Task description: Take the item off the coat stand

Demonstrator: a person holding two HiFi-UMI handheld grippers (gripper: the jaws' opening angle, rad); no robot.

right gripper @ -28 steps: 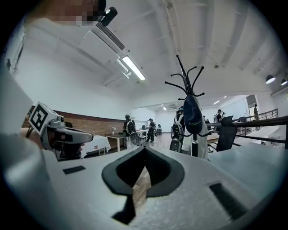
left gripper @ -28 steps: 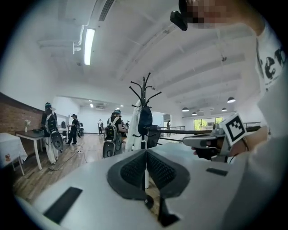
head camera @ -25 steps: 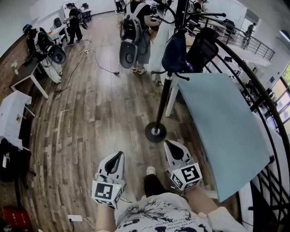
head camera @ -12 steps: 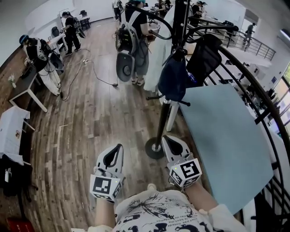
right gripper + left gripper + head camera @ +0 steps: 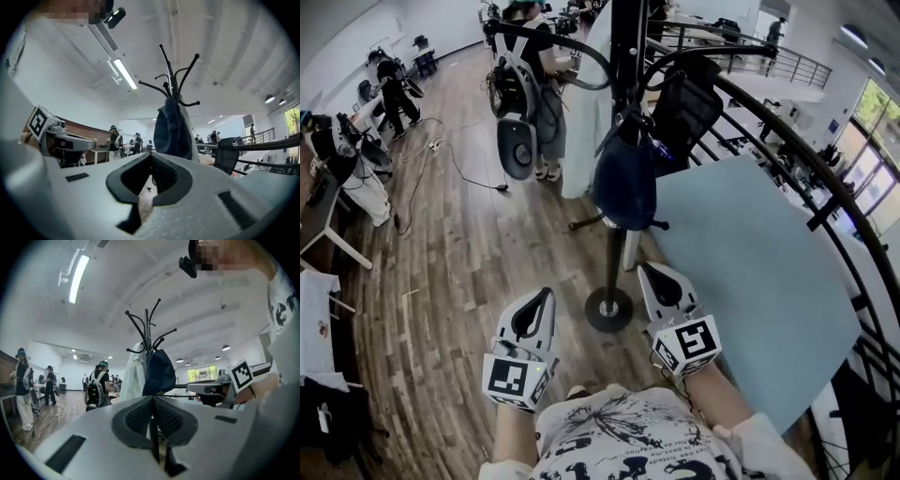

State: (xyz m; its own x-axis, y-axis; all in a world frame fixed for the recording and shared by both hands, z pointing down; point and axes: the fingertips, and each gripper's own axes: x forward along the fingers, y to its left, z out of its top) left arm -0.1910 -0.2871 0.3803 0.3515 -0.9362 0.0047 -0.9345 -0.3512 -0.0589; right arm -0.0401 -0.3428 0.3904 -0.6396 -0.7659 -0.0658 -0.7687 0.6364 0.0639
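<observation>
A black coat stand [image 5: 613,141] rises from a round base [image 5: 608,309] on the wooden floor just ahead of me. A dark navy bag [image 5: 624,183] hangs from its hooks at about mid height; it also shows as the bag [image 5: 159,372] in the left gripper view and the bag [image 5: 172,129] in the right gripper view. A white garment [image 5: 136,373] hangs behind it. My left gripper [image 5: 542,295] is left of the base, shut and empty. My right gripper [image 5: 649,272] is right of the base, shut and empty. Both point up at the bag from below, apart from it.
A light blue table [image 5: 750,272] stands close on the right, with a curved black railing [image 5: 825,187] beyond it. A black chair [image 5: 689,94] sits behind the stand. A person with a backpack [image 5: 520,94] stands at the back; others and desks are far left.
I have stepped closer to the coat stand: its base now lies between my two grippers and the bag looms larger. Both grippers stay shut.
</observation>
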